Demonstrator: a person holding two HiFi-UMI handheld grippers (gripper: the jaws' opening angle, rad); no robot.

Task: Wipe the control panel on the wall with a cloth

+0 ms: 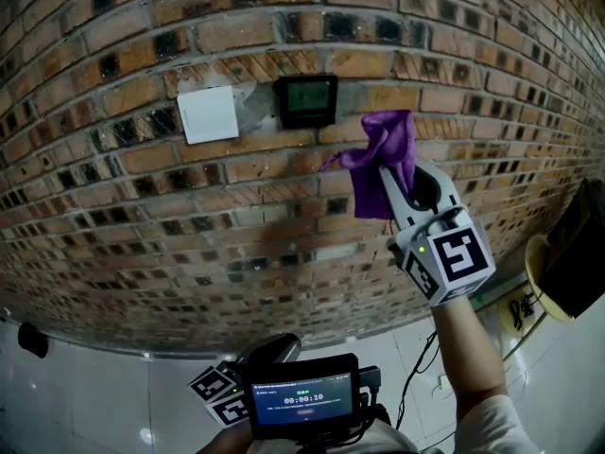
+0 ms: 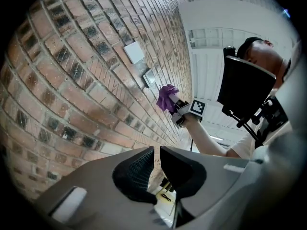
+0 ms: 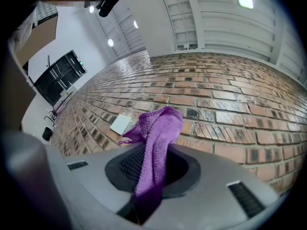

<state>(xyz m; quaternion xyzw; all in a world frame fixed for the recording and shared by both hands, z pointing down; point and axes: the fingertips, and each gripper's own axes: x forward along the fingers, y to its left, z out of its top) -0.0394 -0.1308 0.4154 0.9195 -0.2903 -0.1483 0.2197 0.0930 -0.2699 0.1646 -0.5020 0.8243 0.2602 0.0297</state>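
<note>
Purple cloth (image 3: pixel 156 138) between the right tongs (image 3: pixel 154 169)

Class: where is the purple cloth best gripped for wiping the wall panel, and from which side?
Grip the purple cloth by its bunched end, from the room side, as the right gripper does; the loose fold juts toward the brick wall.

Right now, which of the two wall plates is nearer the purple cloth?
The dark control panel, with its screen; the blank white plate sits farther left of the cloth.
</note>
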